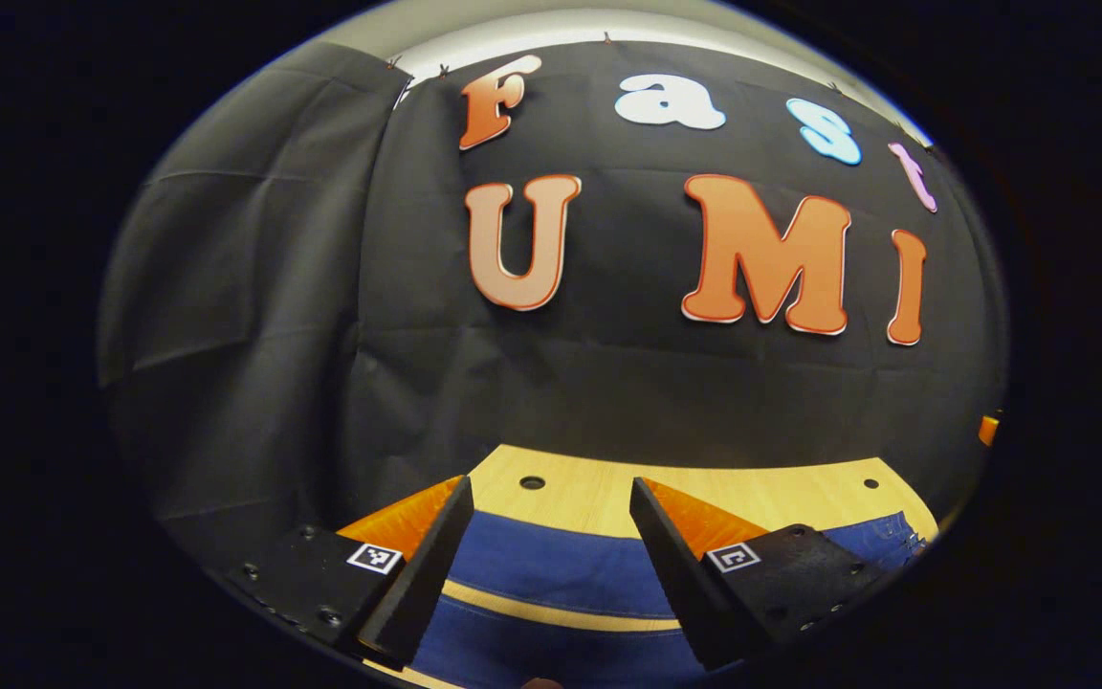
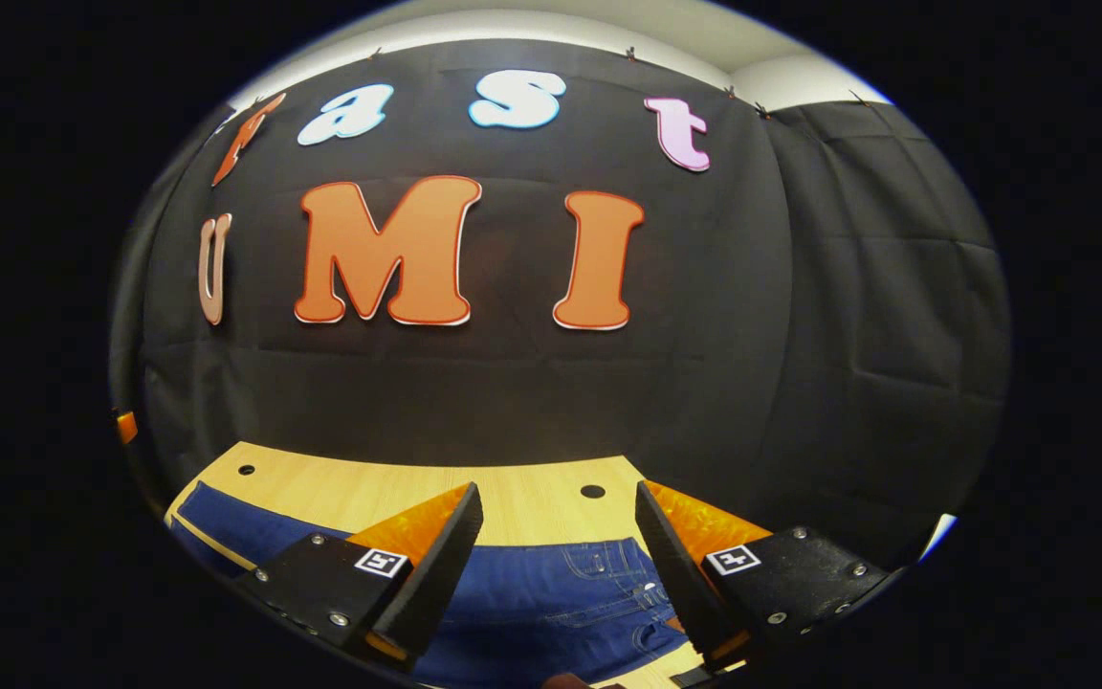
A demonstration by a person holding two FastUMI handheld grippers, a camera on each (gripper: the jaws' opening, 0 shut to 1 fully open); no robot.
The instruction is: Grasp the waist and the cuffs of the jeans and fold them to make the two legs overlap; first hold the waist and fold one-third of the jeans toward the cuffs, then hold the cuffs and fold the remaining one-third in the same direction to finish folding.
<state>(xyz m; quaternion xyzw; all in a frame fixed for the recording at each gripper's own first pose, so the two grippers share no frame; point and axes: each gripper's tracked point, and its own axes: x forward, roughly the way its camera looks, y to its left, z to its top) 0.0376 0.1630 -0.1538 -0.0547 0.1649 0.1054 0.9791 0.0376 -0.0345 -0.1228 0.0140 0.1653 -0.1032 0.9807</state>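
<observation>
In your left gripper view, your left gripper [image 1: 551, 498] hangs above the table with its jaws wide apart and nothing between them. Just below and beyond its fingers [image 1: 427, 565] lie the jeans [image 1: 551, 574], spread flat on the wooden table [image 1: 589, 493]; here you see the two legs side by side with a narrow strip of bare wood between them, and a cuff end far off to the right edge. Past the denim the tabletop runs bare, with small round holes [image 1: 532, 482] in it, up to the black cloth wall [image 1: 321, 287].

In your right gripper view, your right gripper [image 2: 561, 498] is likewise spread wide and holds nothing, poised over the waist end of the jeans, where the pockets and stitching [image 2: 608, 574] show between and under the fingers [image 2: 675, 565]. The legs stretch away to the left along the table. Beyond that come bare wood and then the black cloth wall.
</observation>
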